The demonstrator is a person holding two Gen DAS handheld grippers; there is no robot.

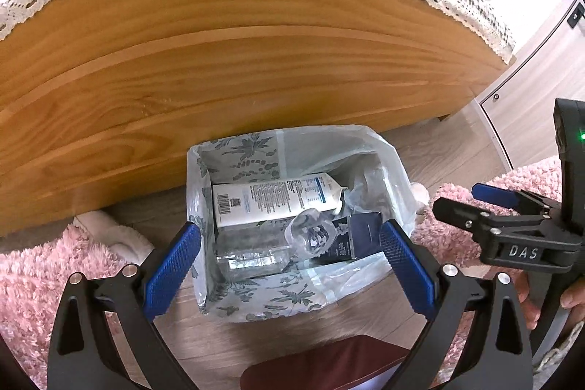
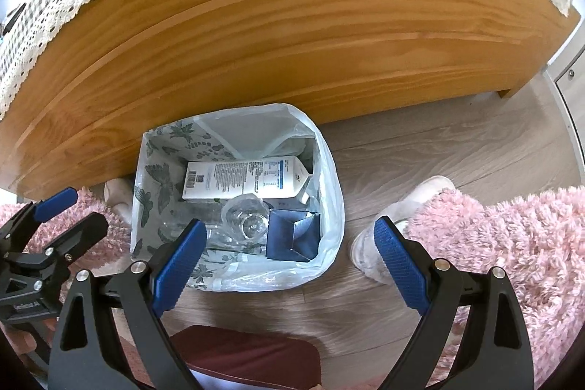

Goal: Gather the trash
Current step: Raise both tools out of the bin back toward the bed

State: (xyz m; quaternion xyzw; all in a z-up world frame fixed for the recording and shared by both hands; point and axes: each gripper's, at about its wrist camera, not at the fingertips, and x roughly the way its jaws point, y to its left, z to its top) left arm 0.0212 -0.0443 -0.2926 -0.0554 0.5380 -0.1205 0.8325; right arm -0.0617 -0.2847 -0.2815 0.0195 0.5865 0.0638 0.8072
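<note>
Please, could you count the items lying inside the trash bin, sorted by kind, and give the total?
White carton: 1
Clear plastic bottle: 1
Dark blue box: 1
Total: 3 items that I can tell apart inside the lined bin; anything beneath them is hidden.
</note>
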